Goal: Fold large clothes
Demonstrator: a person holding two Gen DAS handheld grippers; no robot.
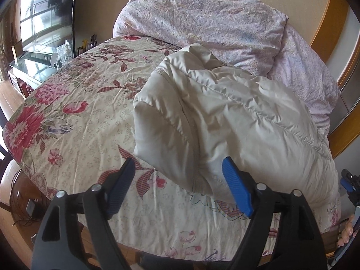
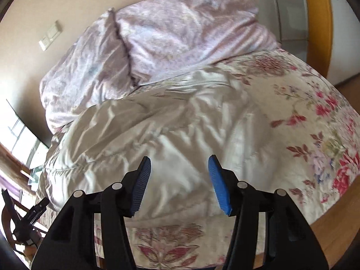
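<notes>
A cream puffy jacket (image 1: pixel 225 121) lies bunched in a folded heap on the floral bedsheet (image 1: pixel 85 117), near the bed's front edge. My left gripper (image 1: pixel 177 160) stands open and wide at the jacket's near left corner. Its blue pad (image 1: pixel 236 189) sits in front of the fabric and nothing is pinched between the fingers. In the right wrist view the same jacket (image 2: pixel 157 130) fills the middle, blurred. My right gripper (image 2: pixel 179 158) hovers open above the jacket's near edge with nothing in it. Part of it and the person's hand (image 1: pixel 347 231) show at the left wrist view's right edge.
A crumpled lilac duvet (image 1: pixel 202 20) is piled at the head of the bed behind the jacket. A television (image 1: pixel 45 15) stands on a low cabinet to the left, and cables (image 1: pixel 24 202) lie on the floor. Orange wooden trim (image 1: pixel 333 20) borders the right side.
</notes>
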